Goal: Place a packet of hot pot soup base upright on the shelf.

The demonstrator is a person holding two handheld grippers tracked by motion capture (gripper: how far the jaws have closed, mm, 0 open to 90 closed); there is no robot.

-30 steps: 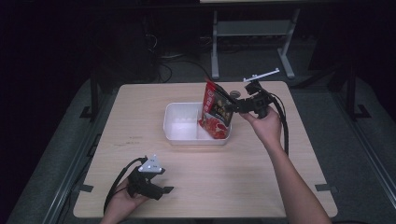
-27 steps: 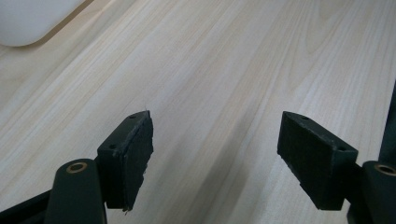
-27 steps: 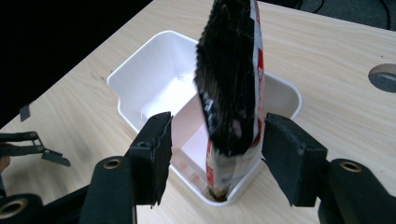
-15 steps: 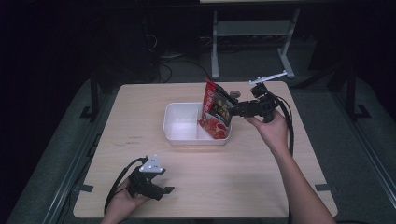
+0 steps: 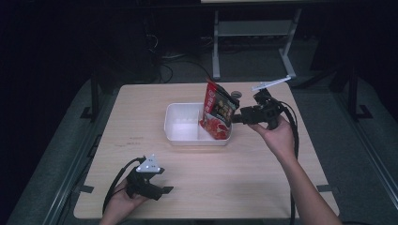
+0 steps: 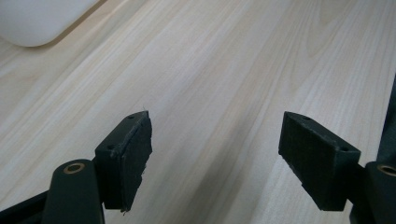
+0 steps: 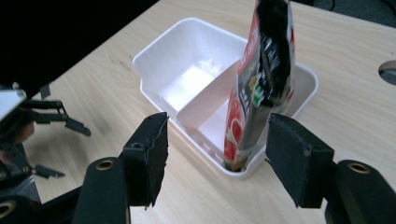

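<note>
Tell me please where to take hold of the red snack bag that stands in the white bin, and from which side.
Probably grip the red snack bag by its free top part, which rises above the white bin. Come from the table's right side, where the right hand-held gripper already stands open. The bag is thin and flat, so close the pads on its two broad faces.

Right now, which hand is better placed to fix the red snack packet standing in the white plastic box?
Right. The right gripper sits open beside the red snack packet in the white plastic box; the left gripper rests far off near the table's front edge.
</note>
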